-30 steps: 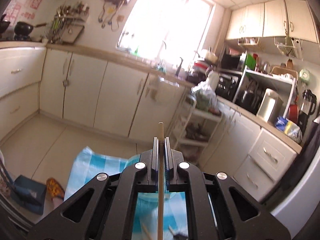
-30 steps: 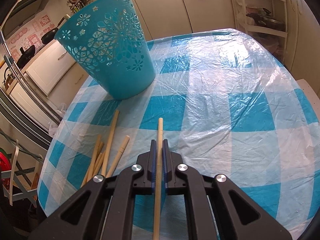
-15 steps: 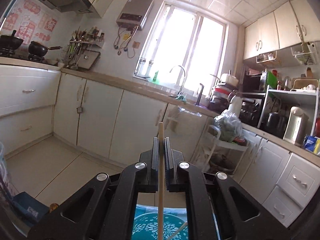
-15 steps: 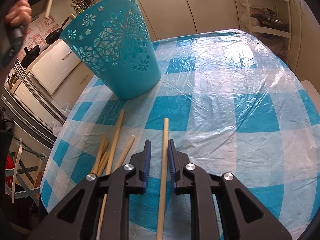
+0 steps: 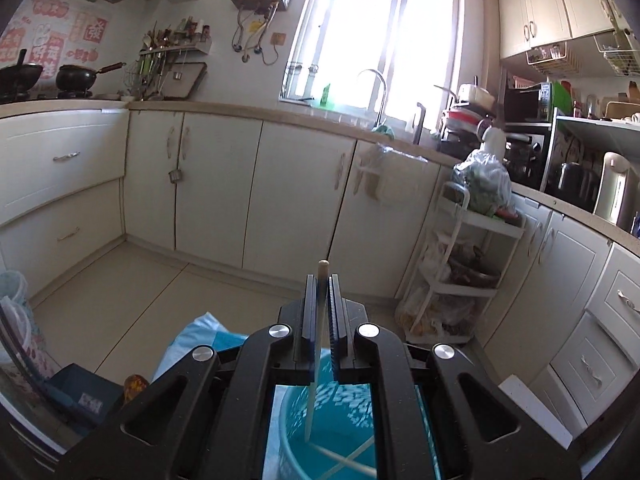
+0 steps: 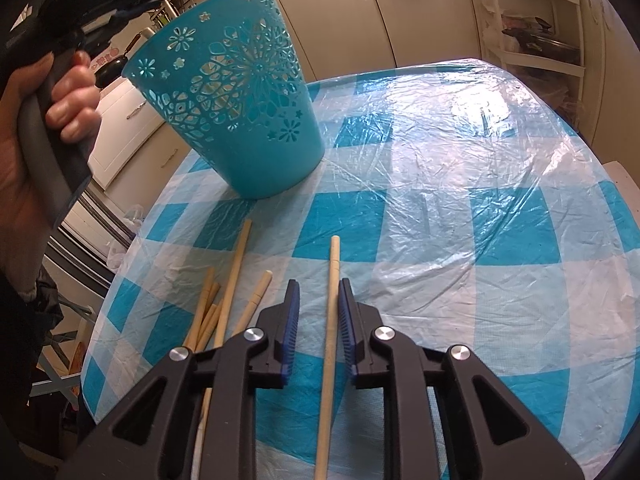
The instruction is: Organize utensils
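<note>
Right wrist view shows the right gripper (image 6: pixel 319 304) low in the frame with its blue-padded jaws having just spread; a pale round wooden chopstick (image 6: pixel 329 332) lies on the table between them, touching neither pad. Its long axis runs straight up the frame, in line with the claw. Up and left stands the turquoise perforated plastic basket (image 6: pixel 236 108), near the rounded edge of the blue-and-white checked plastic-covered table (image 6: pixel 472 208). A loose bundle of similar chopsticks (image 6: pixel 224 304) lies just left of the jaws.

Left wrist view shows the left gripper (image 5: pixel 321 312) pinching a slim wooden stick (image 5: pixel 320 320) upright, lower end inside the basket's mouth, so this hand is the nearer one. I judge the release is next. Open tabletop fills the right half; the left edge is close.
</note>
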